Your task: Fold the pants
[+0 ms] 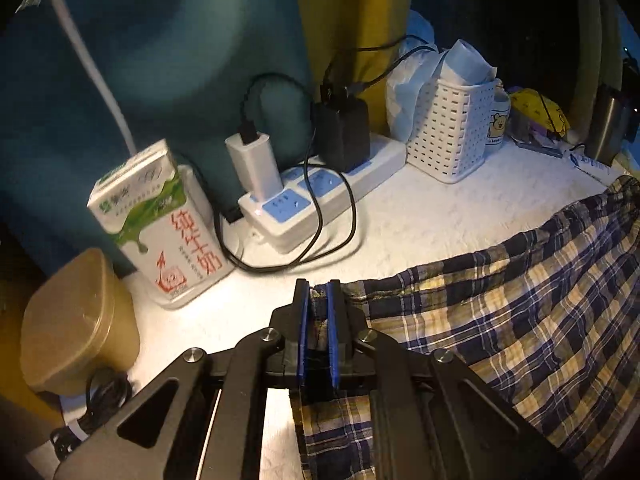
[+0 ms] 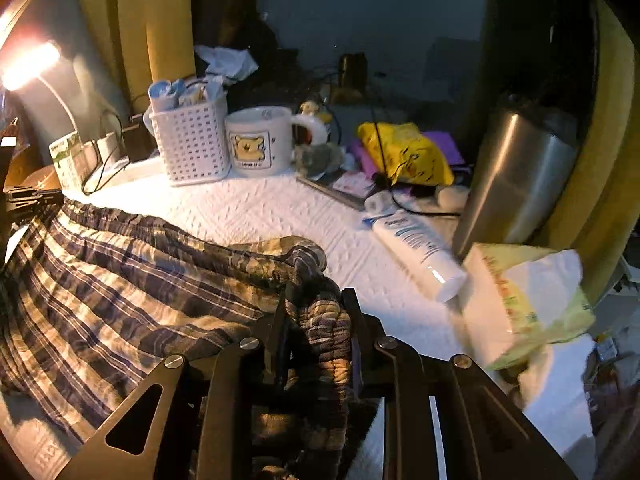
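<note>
Claws (image 1: 318,294) (image 2: 318,304) grip plaid pants (image 1: 520,300); white basket (image 2: 190,146) holds tubes

There is one pair of checked pants (image 1: 520,320). There are two claws, the left claw (image 1: 318,292) and the right claw (image 2: 318,300). There is one milk box (image 1: 160,224), one power strip (image 1: 320,196) with two chargers, one white basket (image 2: 190,148), one bear mug (image 2: 260,140), one white tube (image 2: 420,252) and one shiny metal cup (image 2: 516,176).

Clamping the bunched waistband of the plaid pants (image 2: 132,280) in the right hand-held gripper (image 2: 318,312), holding it above the white bench (image 2: 260,208) near a lying tube (image 2: 418,252).
</note>
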`<state>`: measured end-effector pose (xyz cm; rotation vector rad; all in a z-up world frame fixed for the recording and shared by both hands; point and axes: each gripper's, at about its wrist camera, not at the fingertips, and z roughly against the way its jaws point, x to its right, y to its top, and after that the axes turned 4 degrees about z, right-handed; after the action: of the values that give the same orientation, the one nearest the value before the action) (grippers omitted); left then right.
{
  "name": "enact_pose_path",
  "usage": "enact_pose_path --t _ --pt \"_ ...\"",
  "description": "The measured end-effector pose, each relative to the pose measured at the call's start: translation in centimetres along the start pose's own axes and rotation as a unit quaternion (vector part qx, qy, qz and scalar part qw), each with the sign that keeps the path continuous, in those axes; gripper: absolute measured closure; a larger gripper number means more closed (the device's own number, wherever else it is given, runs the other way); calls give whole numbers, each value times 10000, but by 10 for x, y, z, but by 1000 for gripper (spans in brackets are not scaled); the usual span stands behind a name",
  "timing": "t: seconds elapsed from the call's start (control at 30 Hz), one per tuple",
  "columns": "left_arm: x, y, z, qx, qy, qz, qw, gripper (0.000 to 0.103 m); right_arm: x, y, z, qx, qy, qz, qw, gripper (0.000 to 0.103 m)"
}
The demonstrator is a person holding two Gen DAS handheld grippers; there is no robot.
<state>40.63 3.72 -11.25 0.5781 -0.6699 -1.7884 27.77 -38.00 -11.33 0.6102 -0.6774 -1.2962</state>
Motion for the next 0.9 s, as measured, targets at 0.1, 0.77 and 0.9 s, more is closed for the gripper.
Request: enact_pose_path --t 0.1,0.77,0.9 --pt "-2 -3 -21 -296 -59 7 9995 95 2 -6 -5 -116 -99 0 9999 80" --pt "21 -53 85 -49 -125 382 9992 41 9 -33 44 -5 -369 -631 9973 30" --pt "45 -90 96 -207 -418 546 9974 41 3 -52 60 -117 -246 -834 9961 30"
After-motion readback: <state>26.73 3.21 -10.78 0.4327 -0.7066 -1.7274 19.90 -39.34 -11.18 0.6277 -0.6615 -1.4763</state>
